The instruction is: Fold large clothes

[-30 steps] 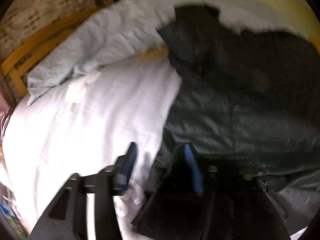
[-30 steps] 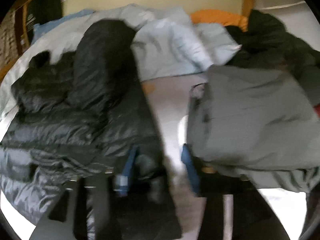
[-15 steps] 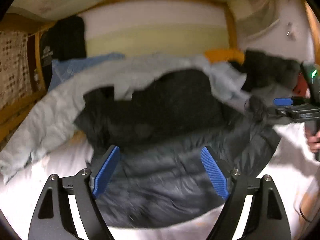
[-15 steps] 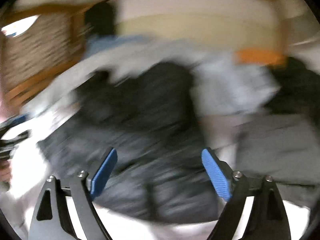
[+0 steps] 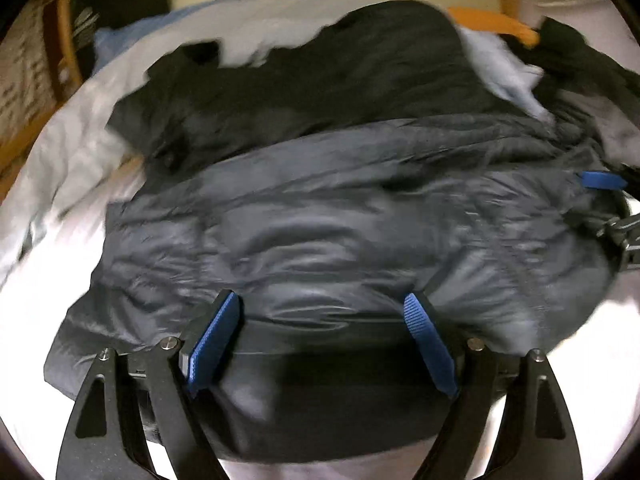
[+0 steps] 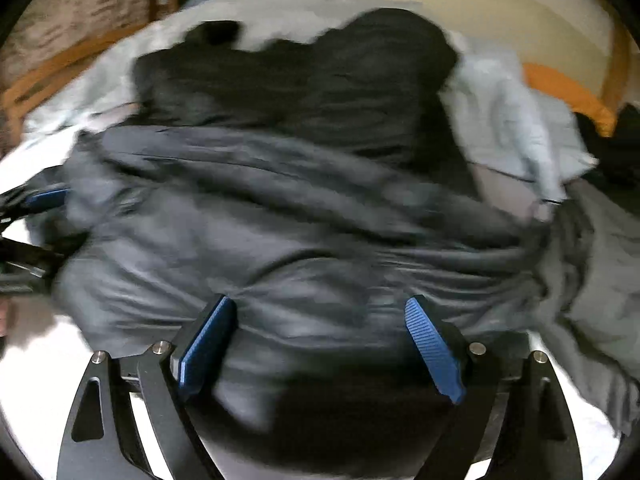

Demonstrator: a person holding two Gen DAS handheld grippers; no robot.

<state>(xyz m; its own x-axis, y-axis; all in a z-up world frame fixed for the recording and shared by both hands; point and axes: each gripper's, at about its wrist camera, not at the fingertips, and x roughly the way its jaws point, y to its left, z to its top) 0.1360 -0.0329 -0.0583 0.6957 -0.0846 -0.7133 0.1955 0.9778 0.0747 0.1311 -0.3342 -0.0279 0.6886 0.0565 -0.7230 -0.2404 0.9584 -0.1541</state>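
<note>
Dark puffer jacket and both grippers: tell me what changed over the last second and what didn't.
Both grippers let go: a second ago the left gripper and right gripper were narrow on the dark puffer jacket's edges; their jaws have since opened wide, with jacket fabric loose between them. Both views swung to face the jacket squarely, its near edge by the fingers. The jacket still lies on the white bed with the pale blue bedding behind.

White-sheeted bed [image 5: 592, 364], wooden frame [image 6: 60, 76], cream wall [image 6: 500, 4].
</note>
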